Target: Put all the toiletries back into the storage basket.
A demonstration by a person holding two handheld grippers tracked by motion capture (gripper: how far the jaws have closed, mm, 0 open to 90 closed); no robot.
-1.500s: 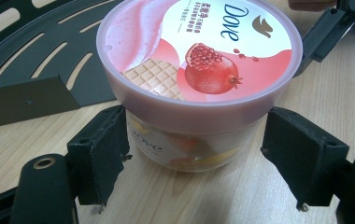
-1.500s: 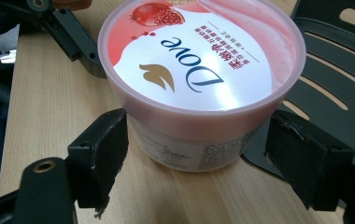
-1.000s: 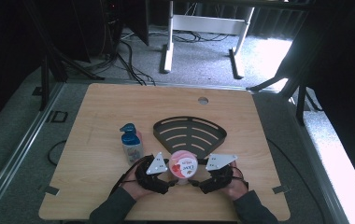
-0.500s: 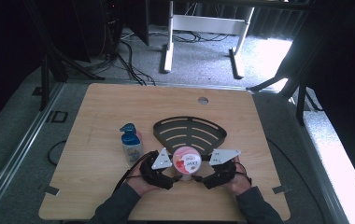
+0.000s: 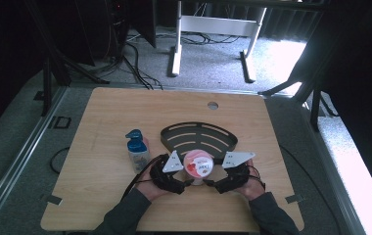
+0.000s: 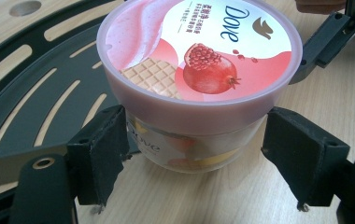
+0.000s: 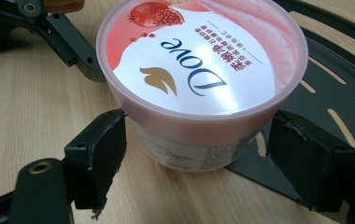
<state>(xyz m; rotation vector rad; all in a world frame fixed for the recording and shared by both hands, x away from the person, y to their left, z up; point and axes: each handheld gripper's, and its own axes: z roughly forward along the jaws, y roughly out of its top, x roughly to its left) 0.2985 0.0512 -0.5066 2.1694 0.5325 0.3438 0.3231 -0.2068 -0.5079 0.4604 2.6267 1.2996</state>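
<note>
With the Dove tub (image 5: 198, 166) on the bench (image 5: 105, 122) at the black slotted rack's (image 5: 198, 137) front edge, we close both open grippers—left (image 6: 192, 158), right (image 7: 196, 154)—evenly below the lid (image 6: 199, 46), jaws square.

One tub (image 5: 198, 165); one bottle (image 5: 137, 149); one rack (image 5: 198, 137)

"Dove" brand name on the tub's lid (image 6: 199, 44)

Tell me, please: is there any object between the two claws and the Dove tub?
Nothing visible. The left claw has its jaws on both sides of the Dove tub, and so does the right claw; small gaps remain. The black slotted tray lies behind the tub, and the blue-capped bottle stands aside.
</note>
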